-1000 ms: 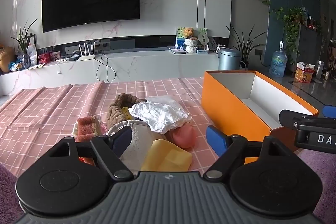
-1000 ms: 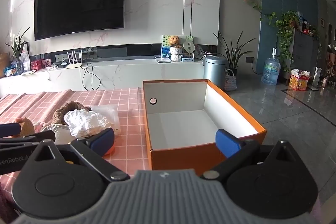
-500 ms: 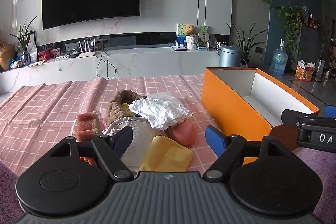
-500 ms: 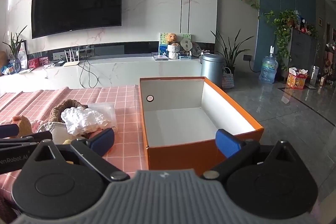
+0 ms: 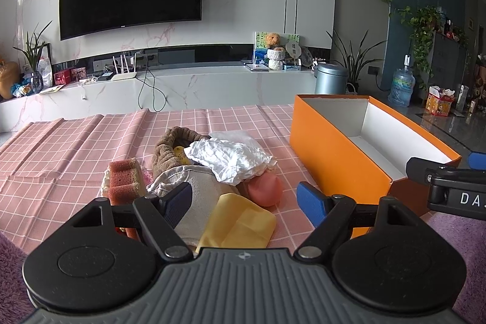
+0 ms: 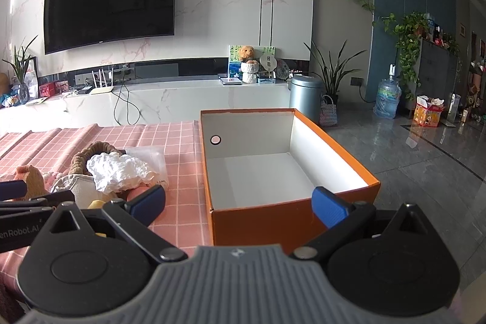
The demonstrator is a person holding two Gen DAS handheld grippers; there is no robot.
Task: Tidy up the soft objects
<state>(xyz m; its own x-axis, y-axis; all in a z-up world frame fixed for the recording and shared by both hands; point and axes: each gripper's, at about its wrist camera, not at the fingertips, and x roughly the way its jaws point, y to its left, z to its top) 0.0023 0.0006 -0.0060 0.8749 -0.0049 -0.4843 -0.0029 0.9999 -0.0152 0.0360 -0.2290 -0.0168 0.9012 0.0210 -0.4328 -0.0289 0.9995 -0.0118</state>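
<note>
While both of my claws gape wide and hold nothing, my left claw [image 5: 246, 199] hovers over the heap of soft things [image 5: 212, 169] on the pink checked cloth [image 5: 76, 148], and my right claw [image 6: 240, 202] faces the empty orange box [image 6: 303, 220] beside it.

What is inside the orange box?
The box shows only bare white floor and walls, plus a round hole in its far wall. The strip of floor behind the near wall is hidden.
</note>
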